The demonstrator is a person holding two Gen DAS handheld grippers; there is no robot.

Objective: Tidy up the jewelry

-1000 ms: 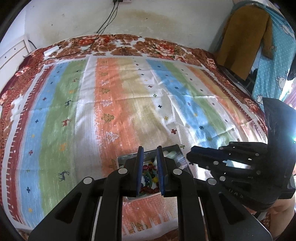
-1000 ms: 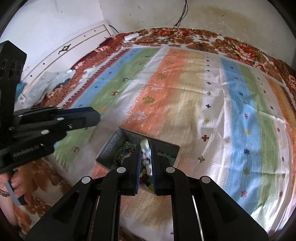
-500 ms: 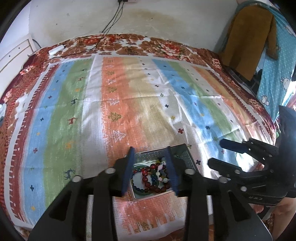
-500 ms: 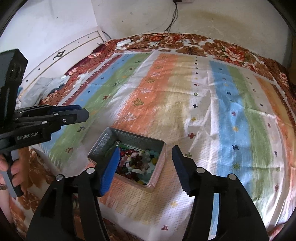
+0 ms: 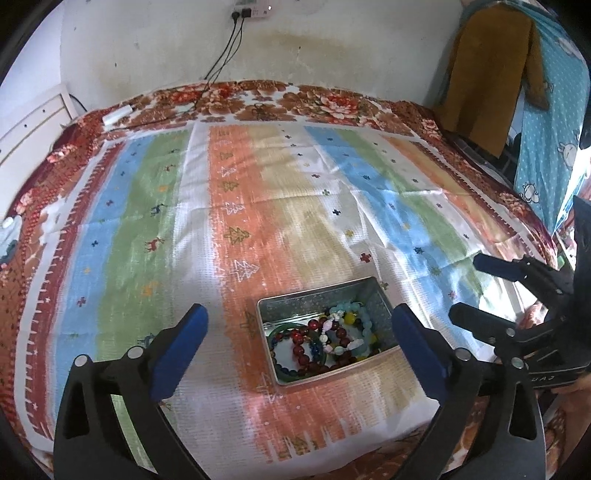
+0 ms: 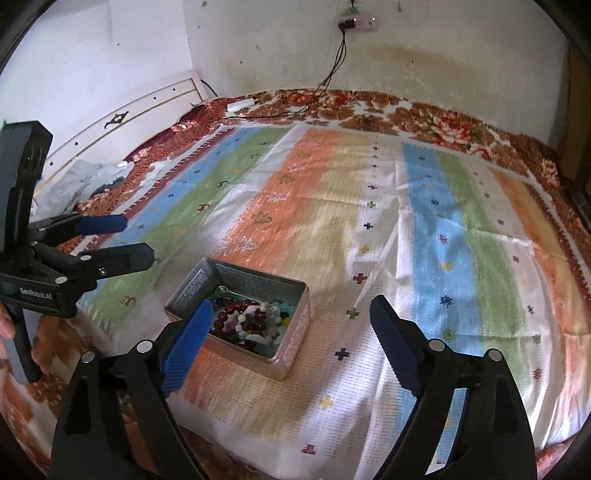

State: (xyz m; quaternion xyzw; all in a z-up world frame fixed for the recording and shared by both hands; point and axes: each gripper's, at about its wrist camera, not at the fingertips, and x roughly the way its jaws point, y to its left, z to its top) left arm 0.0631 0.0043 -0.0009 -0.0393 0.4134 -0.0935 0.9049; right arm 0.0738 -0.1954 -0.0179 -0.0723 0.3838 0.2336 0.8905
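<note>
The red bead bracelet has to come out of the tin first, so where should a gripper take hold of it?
Take the red bead bracelet from above, pinching across its near arc: it lies flat in the tin, whose walls block a sideways approach.

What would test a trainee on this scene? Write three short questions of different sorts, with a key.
1. True or false: the left gripper is open.
2. Where are the bracelets? A) in the tin B) on the blanket C) in the right gripper
3. Fill in: a cable runs from the wall ____ to the bed.

Key: 1 true; 2 A; 3 socket.
</note>
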